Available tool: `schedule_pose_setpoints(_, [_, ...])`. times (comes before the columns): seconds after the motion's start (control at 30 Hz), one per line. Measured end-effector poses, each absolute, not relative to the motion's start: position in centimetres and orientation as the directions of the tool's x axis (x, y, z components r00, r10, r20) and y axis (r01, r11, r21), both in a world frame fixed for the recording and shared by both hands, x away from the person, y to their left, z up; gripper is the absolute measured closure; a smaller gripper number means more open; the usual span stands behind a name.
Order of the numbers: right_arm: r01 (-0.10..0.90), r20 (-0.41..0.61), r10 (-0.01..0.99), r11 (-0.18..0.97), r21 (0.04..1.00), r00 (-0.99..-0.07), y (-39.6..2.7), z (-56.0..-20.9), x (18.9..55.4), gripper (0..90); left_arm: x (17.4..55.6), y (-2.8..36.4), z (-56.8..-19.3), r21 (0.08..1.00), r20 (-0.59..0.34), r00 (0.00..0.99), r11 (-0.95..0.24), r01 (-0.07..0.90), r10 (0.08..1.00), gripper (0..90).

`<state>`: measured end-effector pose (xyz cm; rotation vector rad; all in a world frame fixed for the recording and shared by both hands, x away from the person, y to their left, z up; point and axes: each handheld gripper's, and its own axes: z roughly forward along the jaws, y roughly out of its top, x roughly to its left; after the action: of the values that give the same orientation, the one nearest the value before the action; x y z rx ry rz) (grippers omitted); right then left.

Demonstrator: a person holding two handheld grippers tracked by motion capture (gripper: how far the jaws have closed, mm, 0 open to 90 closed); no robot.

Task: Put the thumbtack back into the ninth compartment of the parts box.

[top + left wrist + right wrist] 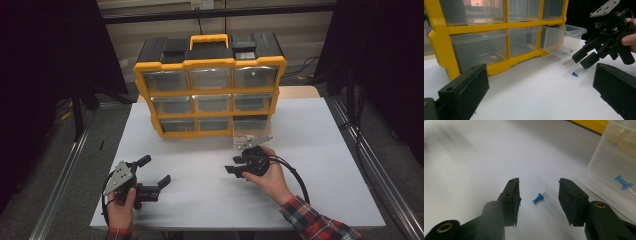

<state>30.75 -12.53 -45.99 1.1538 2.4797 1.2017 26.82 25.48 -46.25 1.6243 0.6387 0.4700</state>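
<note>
High view: we note the yellow organizer [210,85], a cabinet of clear drawers with a black top and yellow handle, standing at the far side of the white table [310,150]. Its bottom-right drawer [252,140] is pulled out toward the person. Just in front of that drawer the right gripper [235,166] points down at the table, held by a hand in a plaid sleeve [315,222]. The left gripper [154,172] rests well to the left of the organizer's front, jaws spread wide with nothing between them.

Left gripper view: both black jaws stand far apart at the picture's lower corners, empty. The organizer fills the background, and its pulled-out drawer [564,40] holds a few blue pins. A blue pushpin [574,74] lies on the table just in front of that drawer. The right gripper [585,58] hangs above the pin, tips close to it but apart.

Right gripper view: the jaws are partly spread, one on either side of the pushpin [538,198], which lies on its side between them. The pads do not touch it. The drawer [609,167] sits just beside, upper right, with another blue pin [622,182] inside.
</note>
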Motion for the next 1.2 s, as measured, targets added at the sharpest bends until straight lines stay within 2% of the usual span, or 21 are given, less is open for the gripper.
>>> schedule_pose_setpoints(0.53, [0.579, 0.15, 0.711, 0.411, 0.704, -0.687, -12.1, -48.1, 31.2, 65.2, 26.9, 25.6, -46.2, 0.985, -0.04, 0.761, -0.1, 0.137, 0.647, 0.1])
schedule_pose_setpoints(0.9, [0.564, 0.137, 0.705, 0.419, 0.712, -0.696, -11.8, -48.3, 31.5, 71.5, 26.8, 25.5, -46.3, 0.986, -0.054, 0.758, -0.084, 0.142, 0.65, 0.1])
schedule_pose_setpoints(1.07, [0.545, 0.093, 0.703, 0.454, 0.705, -0.705, -11.7, -48.2, 31.4, 78.8, 26.8, 25.5, -46.3, 0.986, -0.046, 0.758, -0.092, 0.138, 0.651, 0.1])
schedule_pose_setpoints(1.2, [0.545, 0.111, 0.692, 0.449, 0.709, -0.713, -12.0, -48.3, 31.5, 84.1, 26.8, 25.5, -46.3, 0.986, -0.047, 0.757, -0.089, 0.138, 0.652, 0.1])
